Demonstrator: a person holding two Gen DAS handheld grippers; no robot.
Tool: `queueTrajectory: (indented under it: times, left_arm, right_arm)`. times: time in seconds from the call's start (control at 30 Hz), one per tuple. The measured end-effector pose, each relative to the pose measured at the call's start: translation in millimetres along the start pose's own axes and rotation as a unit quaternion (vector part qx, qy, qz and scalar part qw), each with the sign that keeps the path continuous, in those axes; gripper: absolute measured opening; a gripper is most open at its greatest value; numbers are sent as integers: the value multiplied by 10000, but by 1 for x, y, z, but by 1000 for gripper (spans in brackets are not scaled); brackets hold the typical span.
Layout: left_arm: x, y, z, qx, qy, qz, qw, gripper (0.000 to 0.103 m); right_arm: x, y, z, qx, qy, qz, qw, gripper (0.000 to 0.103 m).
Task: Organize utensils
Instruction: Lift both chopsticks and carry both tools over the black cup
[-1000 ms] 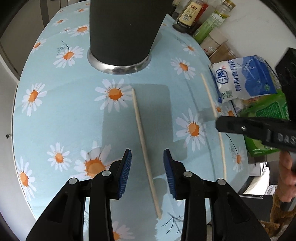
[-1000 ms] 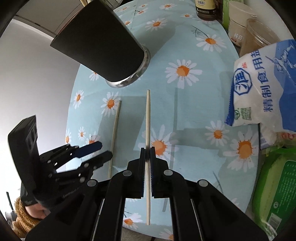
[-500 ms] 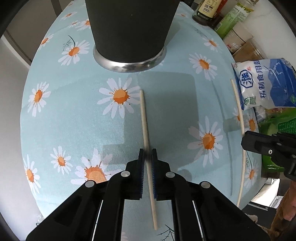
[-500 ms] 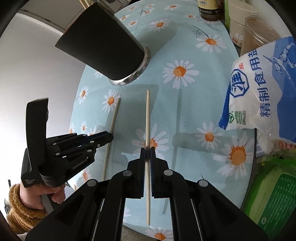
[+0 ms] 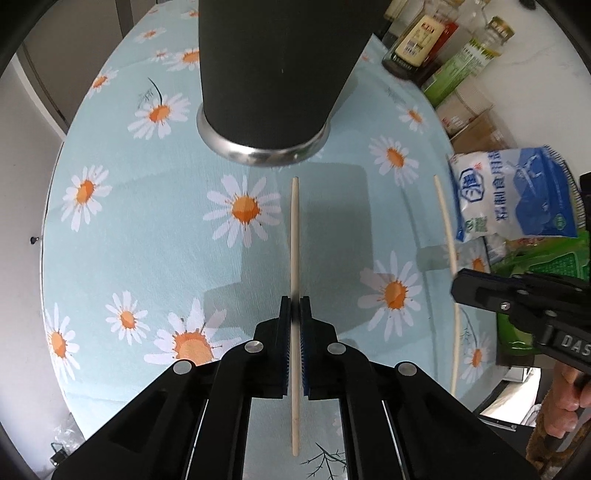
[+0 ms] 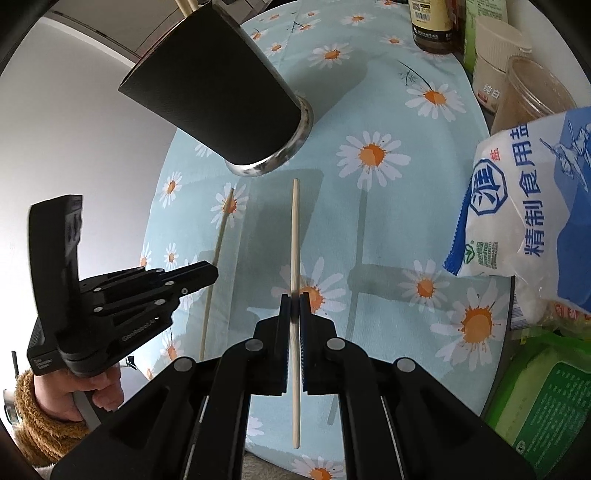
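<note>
Each tool (image 5: 294,306) (image 6: 294,304) clamped on a chopstick (image 5: 294,236) (image 6: 294,236)

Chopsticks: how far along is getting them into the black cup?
Done: at least two sticks already poke out of the black cup. In hand: the left gripper is shut on one chopstick and the right gripper on the other chopstick, both pointing toward the cup. Left: lifting each one and dropping it into the cup. No other loose utensils are visible on the tablecloth.
</note>
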State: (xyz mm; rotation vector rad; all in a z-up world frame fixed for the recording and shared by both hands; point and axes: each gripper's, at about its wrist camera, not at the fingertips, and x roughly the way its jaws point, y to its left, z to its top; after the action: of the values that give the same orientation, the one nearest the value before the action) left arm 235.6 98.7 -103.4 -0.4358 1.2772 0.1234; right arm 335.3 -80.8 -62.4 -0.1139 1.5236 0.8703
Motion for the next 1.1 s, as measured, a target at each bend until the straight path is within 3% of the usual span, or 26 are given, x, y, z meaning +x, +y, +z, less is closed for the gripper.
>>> queueTrajectory:
  times: [0.2, 0.63, 0.87, 1.1]
  left_arm:
    - [-30, 7, -10, 15, -351, -322, 9989, 3]
    - [-89, 18, -4, 141, -1177, -1036, 9875, 3]
    - [-126, 23, 13, 370, -1815, -1332, 9736, 3]
    - [-155, 30, 38, 619, -2533, -1609, 9519, 3]
  right_arm:
    - [-3, 14, 0, 1, -101, -44, 9999, 5]
    - [-33, 68, 17, -434, -1018, 738, 9911, 6]
    - [-57, 87, 37, -613, -1815, 1056, 9758, 6]
    - [-79, 92, 60, -652, -2574, 1089, 9579, 6]
